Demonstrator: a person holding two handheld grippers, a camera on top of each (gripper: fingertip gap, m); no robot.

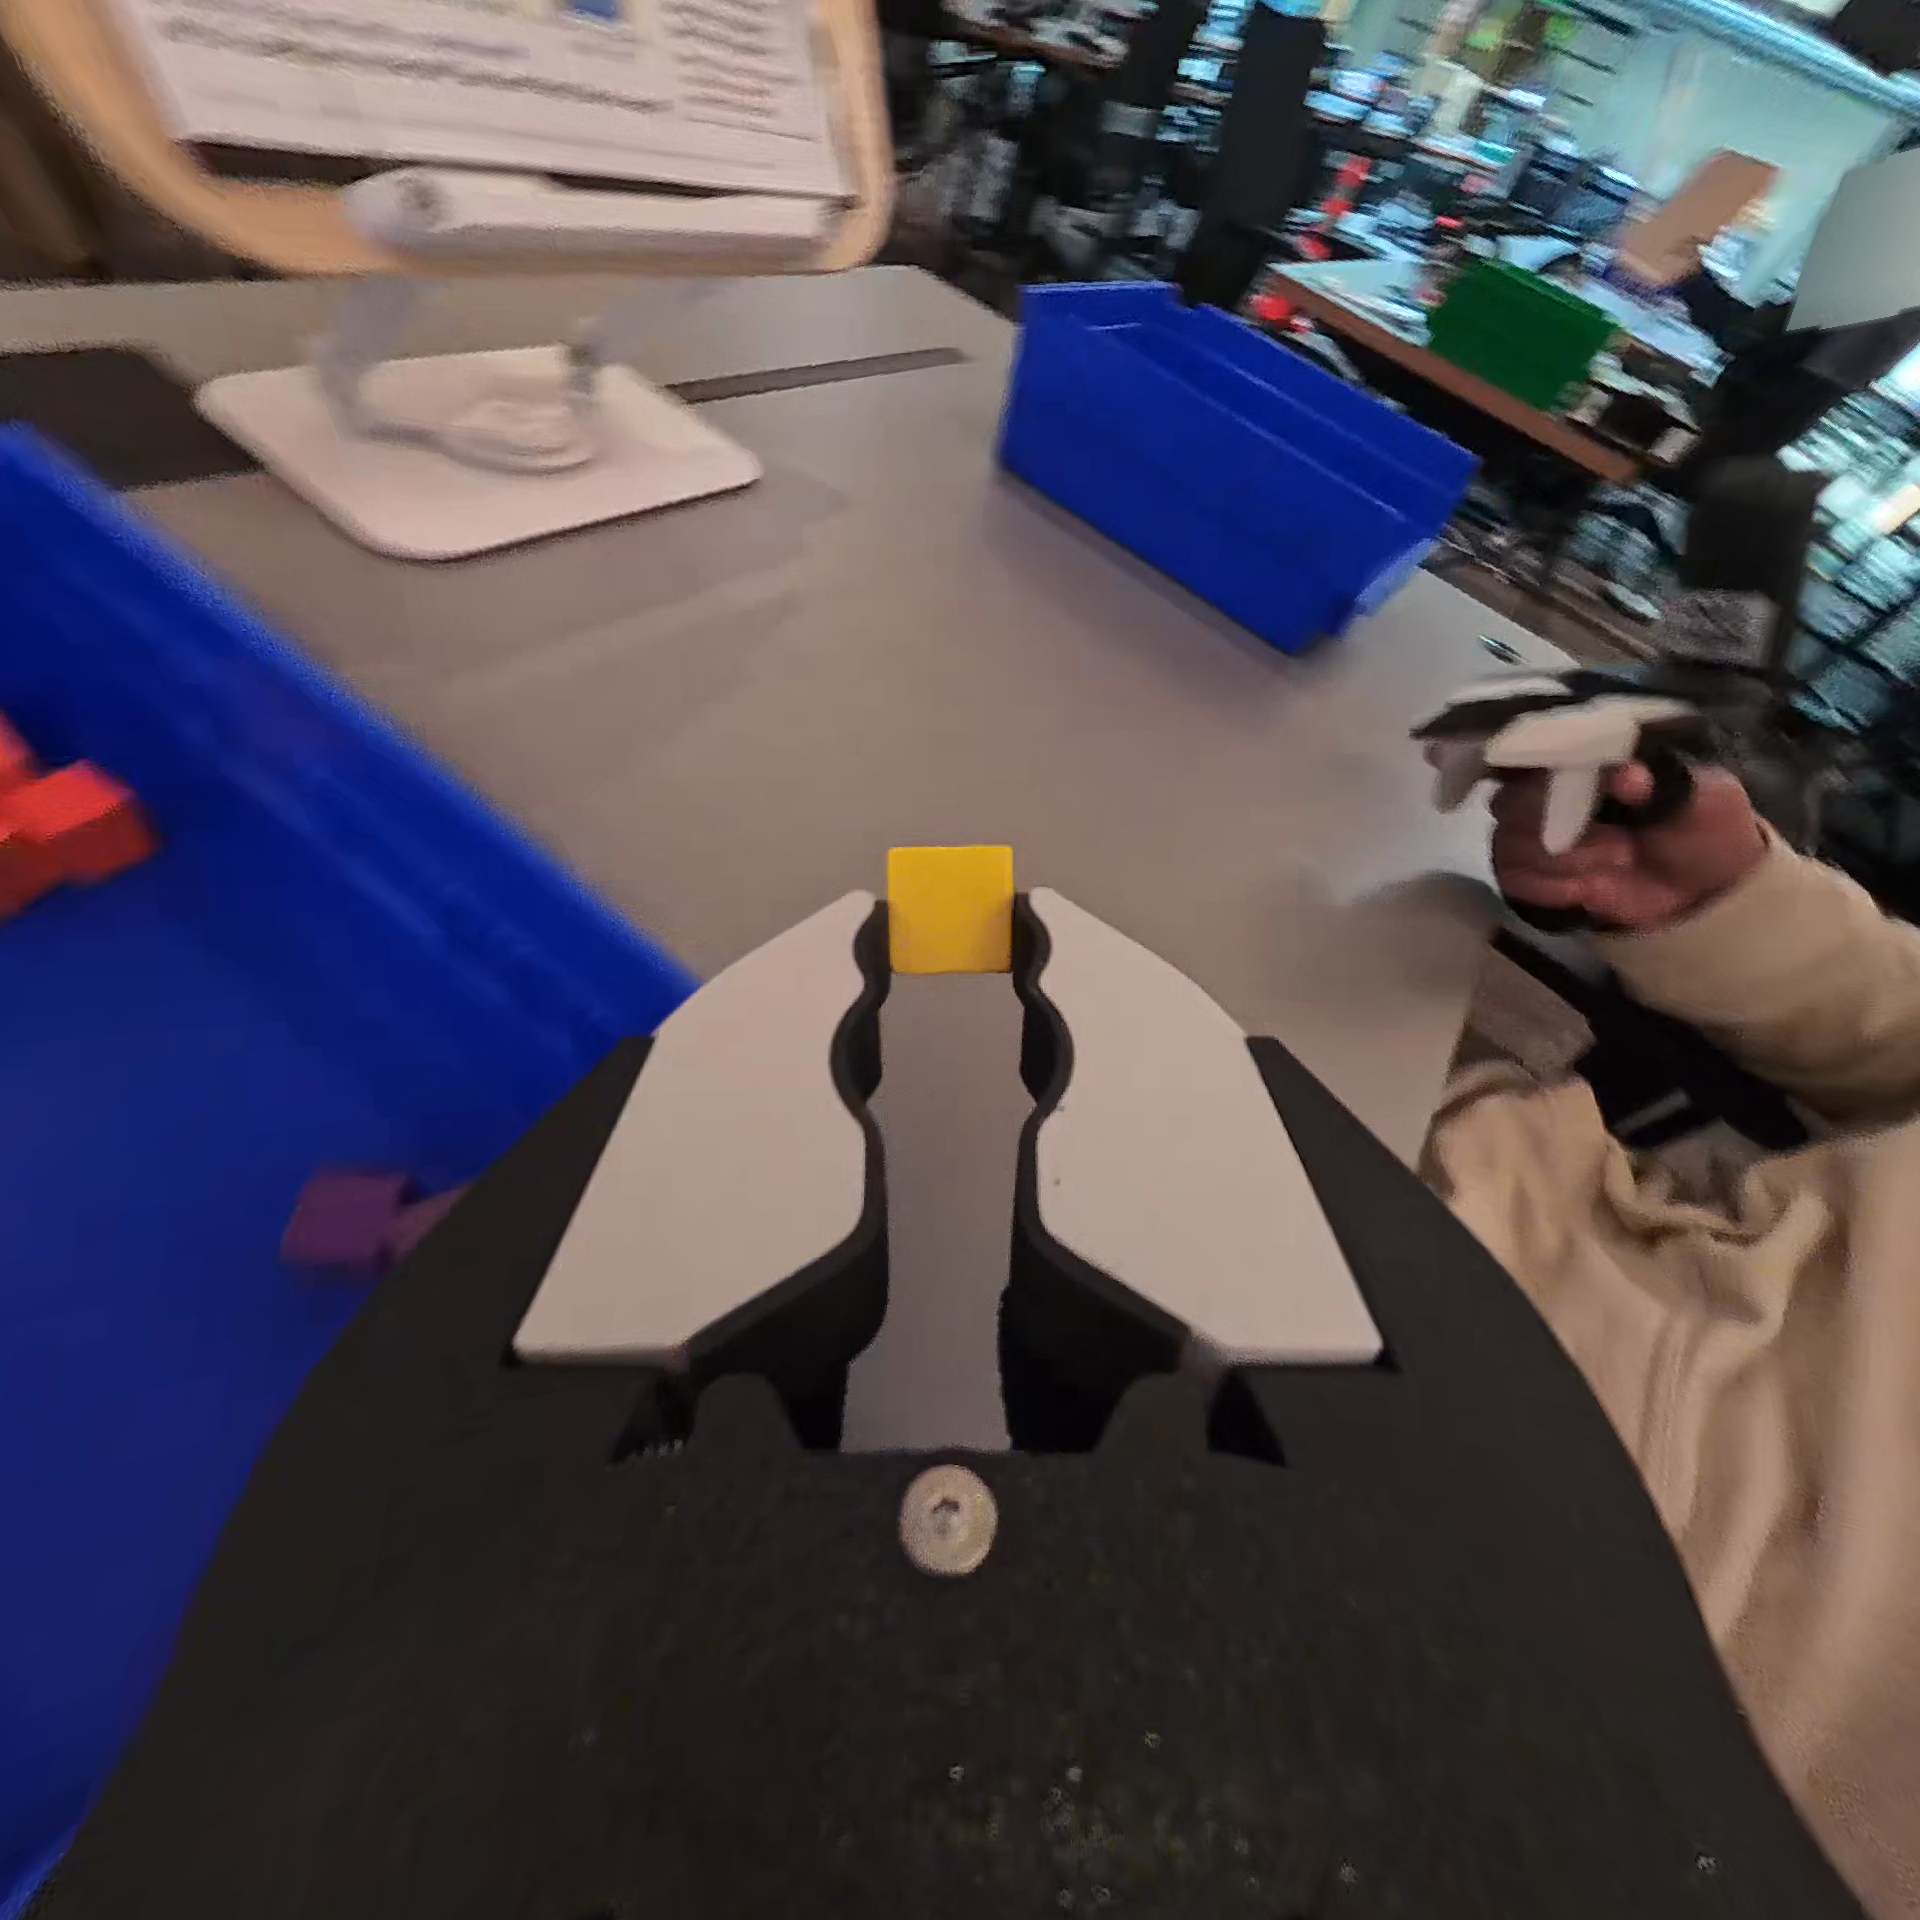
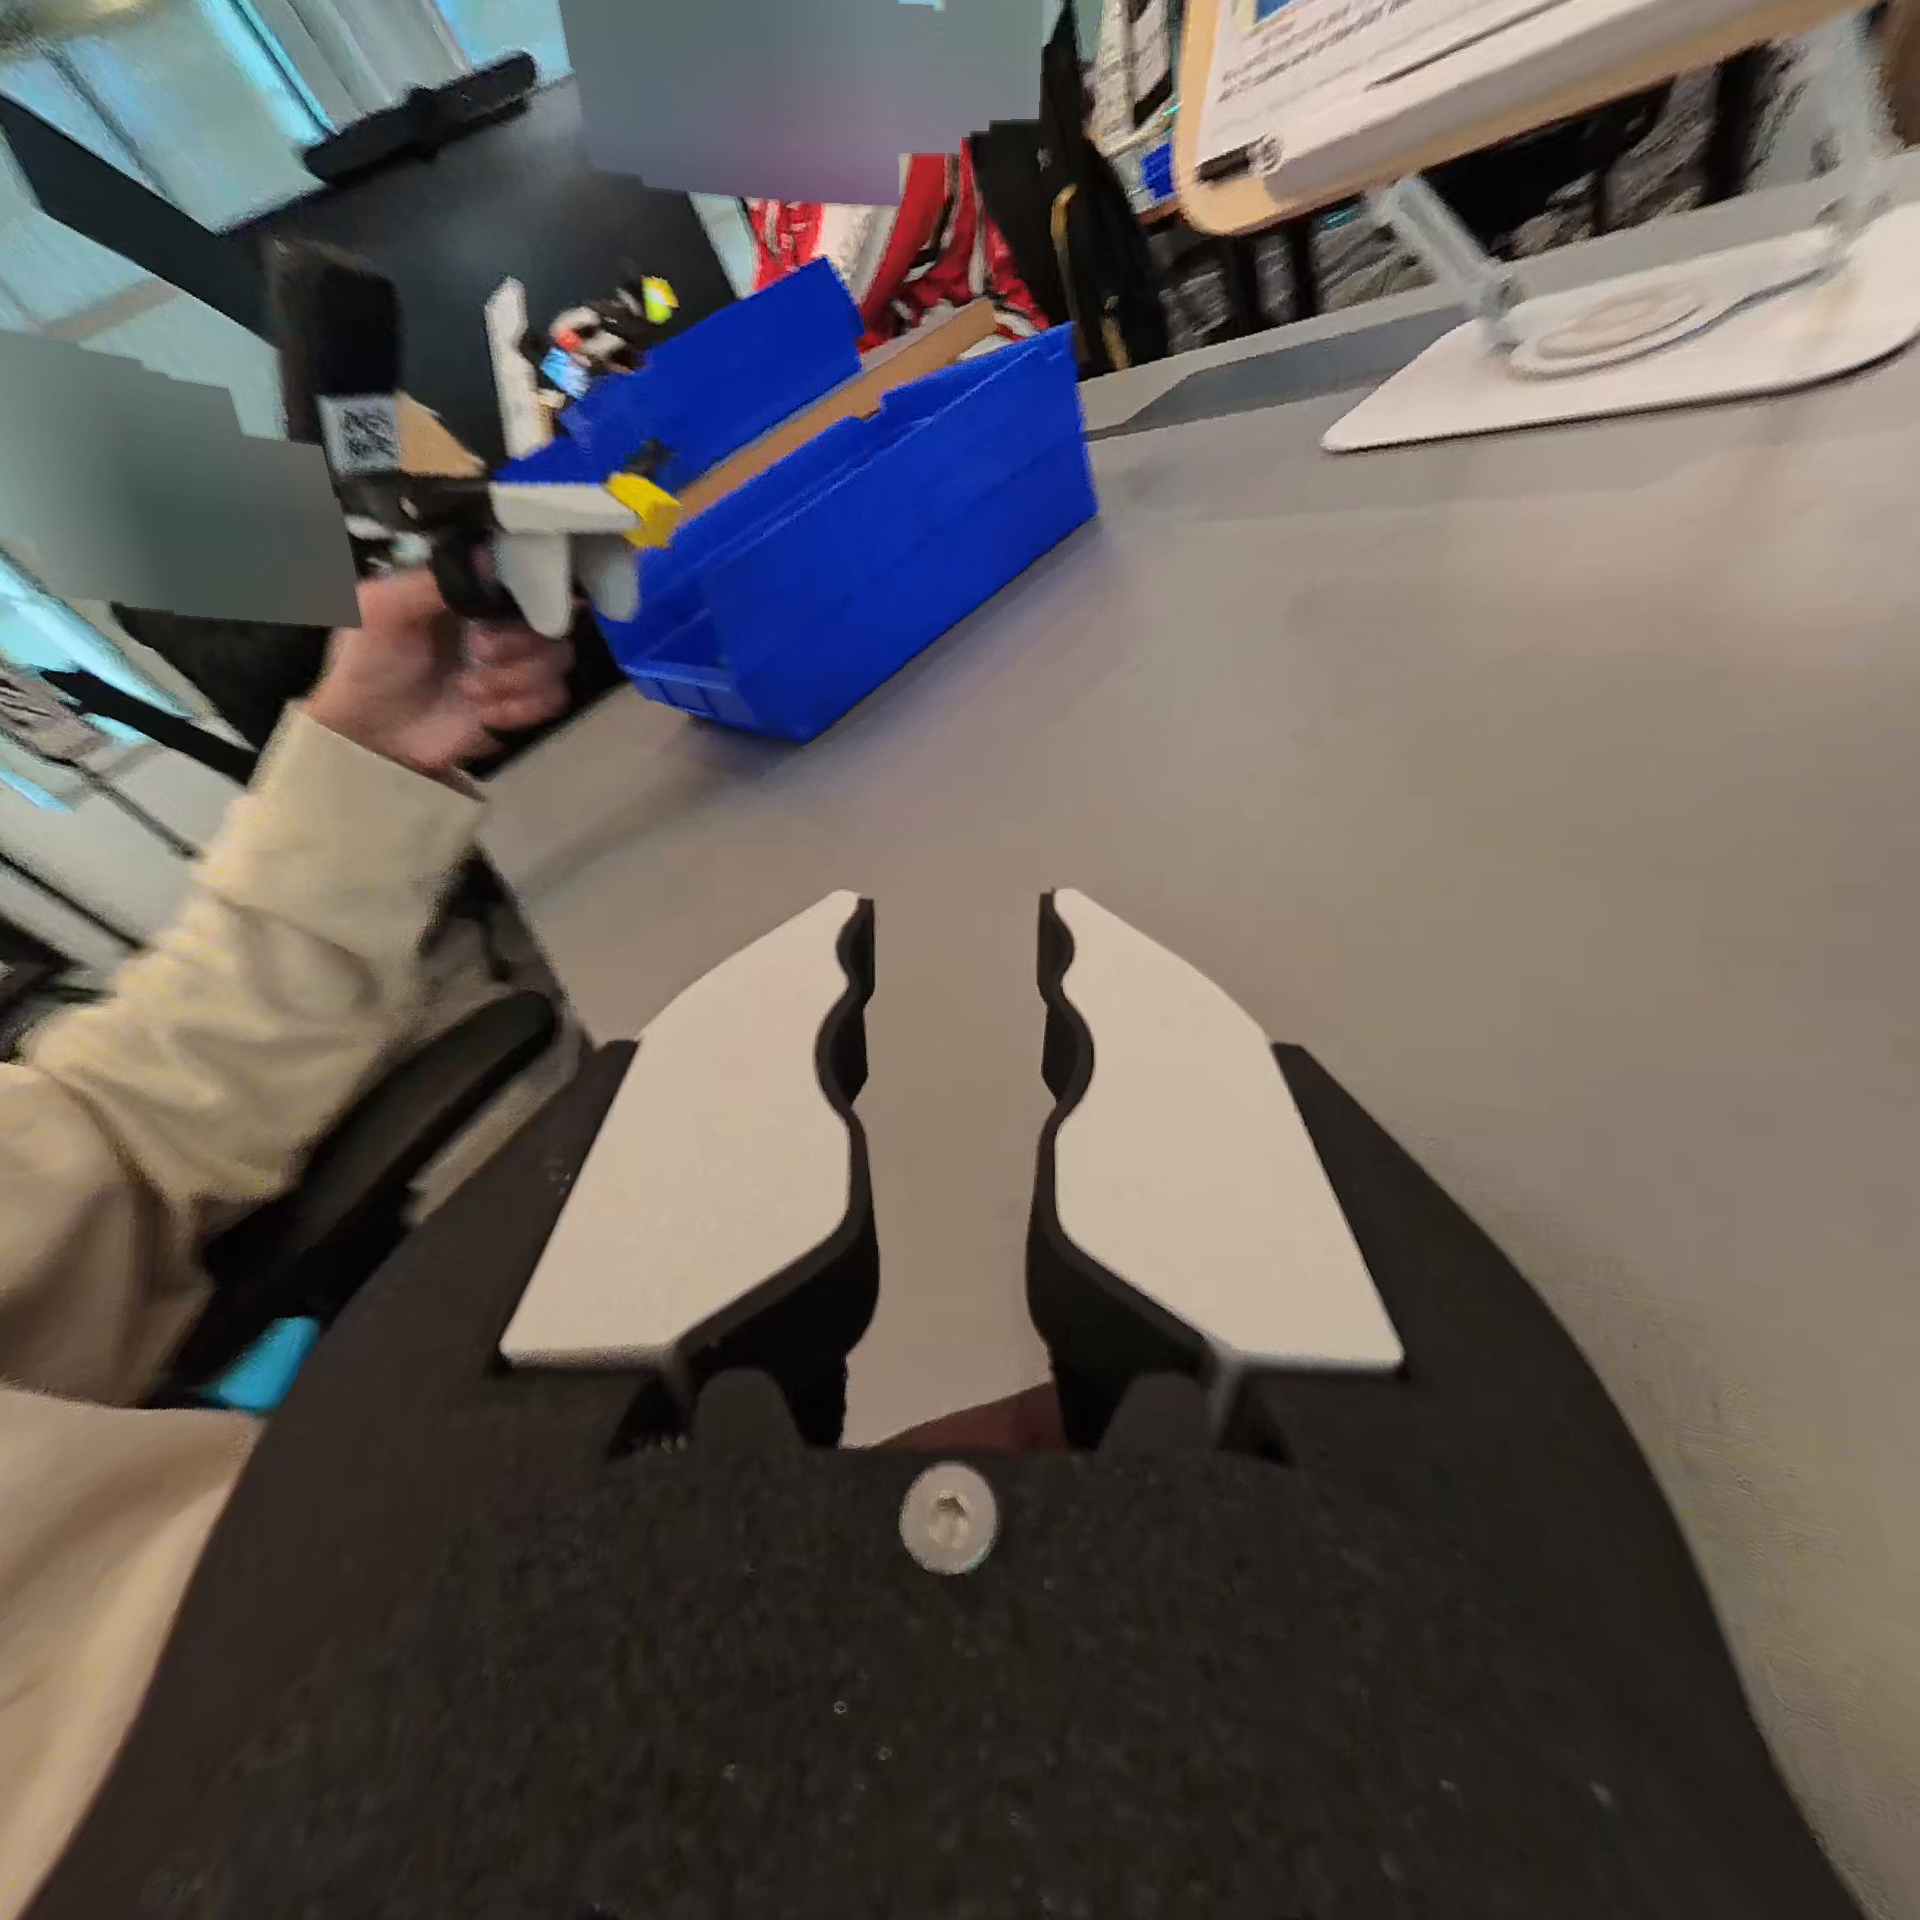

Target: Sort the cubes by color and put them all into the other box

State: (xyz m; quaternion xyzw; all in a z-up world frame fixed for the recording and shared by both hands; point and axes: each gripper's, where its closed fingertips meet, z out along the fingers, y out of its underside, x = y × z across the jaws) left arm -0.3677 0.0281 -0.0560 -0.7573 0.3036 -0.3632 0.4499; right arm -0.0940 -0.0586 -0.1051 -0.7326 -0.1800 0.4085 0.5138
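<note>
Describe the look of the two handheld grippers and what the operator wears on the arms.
Both the left gripper and right gripper have black textured bodies, a silver screw, and pale grey curved fingers lined with wavy black pads. The sleeves are cream fleece.

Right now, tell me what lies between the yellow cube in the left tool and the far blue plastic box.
Only bare grey table between yellow cube and far blue plastic box, per the left wrist view.
</note>
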